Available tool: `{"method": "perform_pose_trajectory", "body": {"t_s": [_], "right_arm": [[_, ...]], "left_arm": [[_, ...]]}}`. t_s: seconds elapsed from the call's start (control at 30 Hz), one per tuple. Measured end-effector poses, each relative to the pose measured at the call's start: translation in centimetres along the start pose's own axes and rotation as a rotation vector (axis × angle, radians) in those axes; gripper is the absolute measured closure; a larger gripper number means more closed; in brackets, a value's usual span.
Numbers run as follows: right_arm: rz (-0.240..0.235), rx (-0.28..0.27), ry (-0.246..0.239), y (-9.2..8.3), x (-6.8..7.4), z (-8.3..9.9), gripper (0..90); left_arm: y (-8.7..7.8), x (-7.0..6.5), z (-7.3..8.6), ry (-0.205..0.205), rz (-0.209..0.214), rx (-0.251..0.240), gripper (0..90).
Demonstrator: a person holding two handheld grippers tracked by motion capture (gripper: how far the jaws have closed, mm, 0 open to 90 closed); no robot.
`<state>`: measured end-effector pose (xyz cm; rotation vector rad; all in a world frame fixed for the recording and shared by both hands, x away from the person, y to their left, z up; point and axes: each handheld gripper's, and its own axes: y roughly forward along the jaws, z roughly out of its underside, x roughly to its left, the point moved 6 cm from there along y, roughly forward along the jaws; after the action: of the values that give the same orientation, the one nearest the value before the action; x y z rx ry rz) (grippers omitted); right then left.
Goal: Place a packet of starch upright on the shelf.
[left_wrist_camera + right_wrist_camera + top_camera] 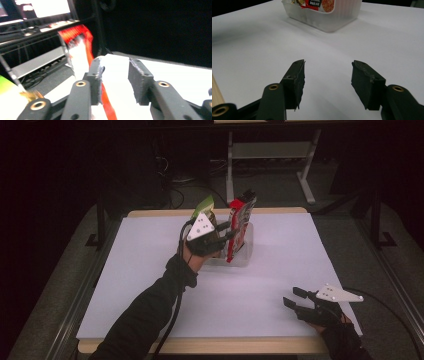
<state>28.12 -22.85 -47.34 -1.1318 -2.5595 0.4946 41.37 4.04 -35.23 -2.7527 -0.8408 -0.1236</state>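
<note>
Beside the left hand-held gripper (226,231), jaws parted and empty: red packet (240,222), light, crinkly, slippery film; pinch its upper edge.

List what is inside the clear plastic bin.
The clear plastic bin holds upright snack packets: a red packet and a green packet. The left hand-held gripper and the frosted wall hide their lower parts.
</note>
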Motion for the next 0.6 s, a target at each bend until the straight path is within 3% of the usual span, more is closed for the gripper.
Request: {"method": "perform_pose_trajectory", "body": {"t_s": [0.07, 0.1, 0.13, 0.17, 0.27, 0.3, 0.37, 0.47, 0.6], "right_arm": [[-0.008, 0.002, 0.0, 0.1, 0.2, 0.0, 43.5], [-0.008, 0.002, 0.0, 0.1, 0.2, 0.0, 43.5], [-0.014, 0.005, -0.003, 0.2, 0.3, 0.0, 43.7], [-0.015, 0.01, -0.007, 0.2, 0.4, 0.0, 44.0], [-0.019, 0.017, -0.015, 0.3, 0.6, 0.1, 45.3], [-0.018, 0.021, -0.015, 0.3, 0.6, 0.1, 45.3], [-0.013, 0.033, -0.014, 0.4, 0.5, 0.3, 45.1], [-0.012, 0.034, -0.006, 0.4, 0.4, 0.4, 45.1], [-0.013, 0.036, -0.009, 0.5, 0.4, 0.4, 44.6]], "left_arm": [[0.3, -0.6, 2.1, 0.012, 0.02, 0.059, 68.2], [0.3, -0.6, 2.1, 0.012, 0.02, 0.059, 68.3], [0.7, -0.8, 3.5, 0.008, 0.038, 0.104, 70.0], [0.7, -0.8, 3.5, 0.008, 0.038, 0.104, 70.0], [1.3, -1.0, 5.6, 0.024, 0.044, 0.17, 71.1], [1.3, -1.0, 5.6, 0.024, 0.044, 0.17, 71.3], [1.7, -1.0, 6.6, 0.037, 0.047, 0.215, 72.2], [2.4, -0.7, 7.9, 0.06, 0.024, 0.266, 72.7], [2.7, -0.4, 8.1, 0.031, 0.018, 0.242, 74.0]]}}
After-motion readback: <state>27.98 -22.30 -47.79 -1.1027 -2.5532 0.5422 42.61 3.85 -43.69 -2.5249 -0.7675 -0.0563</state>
